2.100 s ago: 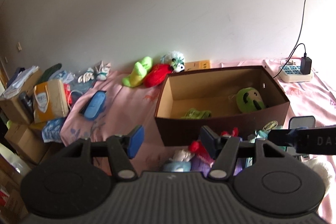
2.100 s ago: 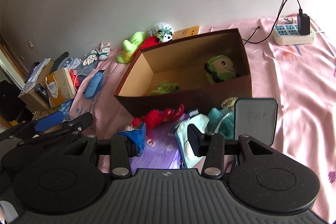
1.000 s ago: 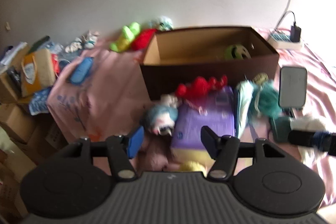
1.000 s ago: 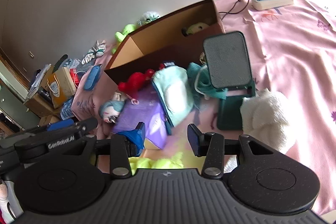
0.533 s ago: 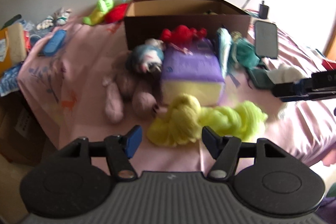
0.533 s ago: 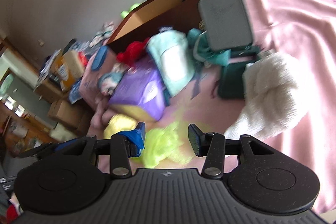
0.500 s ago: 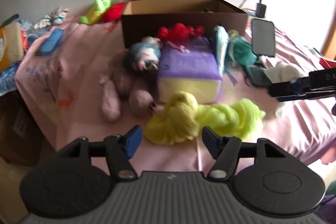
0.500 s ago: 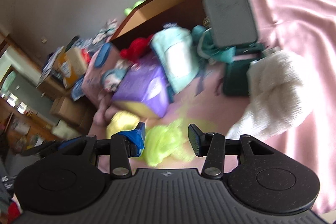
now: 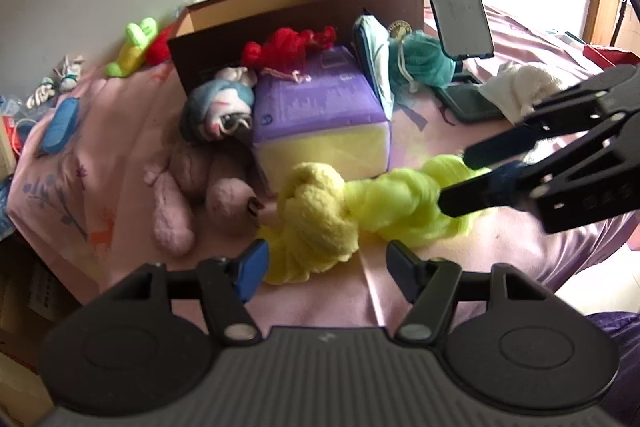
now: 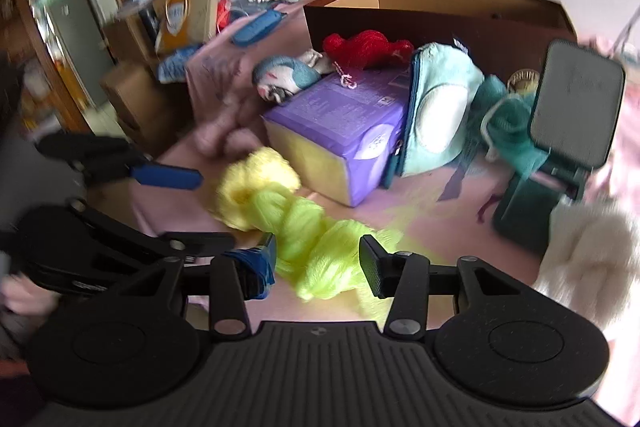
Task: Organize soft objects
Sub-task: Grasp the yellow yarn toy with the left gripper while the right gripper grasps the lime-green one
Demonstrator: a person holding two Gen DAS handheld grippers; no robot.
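A pale yellow yarn bundle (image 9: 316, 223) lies on the pink bedsheet (image 9: 120, 147), knotted to a neon green yarn skein (image 9: 400, 199). My left gripper (image 9: 326, 267) is open, low over the sheet, and the yellow bundle reaches in between its fingertips. My right gripper (image 10: 318, 263) comes in from the right; its jaws are opening with the neon green skein (image 10: 316, 247) between them. In the left wrist view the right gripper (image 9: 460, 179) straddles the skein's right end. The brown cardboard box (image 9: 300, 7) stands open behind the pile.
In front of the box lie red yarn (image 9: 288, 45), a purple and yellow pack (image 9: 320, 107), a blue-haired doll (image 9: 216, 107), a pink plush (image 9: 180, 195), teal yarn (image 9: 424, 63) and a white fluffy cloth (image 9: 528, 83). A phone (image 9: 460, 23) stands on a holder. The bed's edge is close on the left.
Both grippers have sunk toward the near end of the bed. The yellow and green yarn now sit at their fingertips, and the right gripper has rolled and moved onto the green skein.
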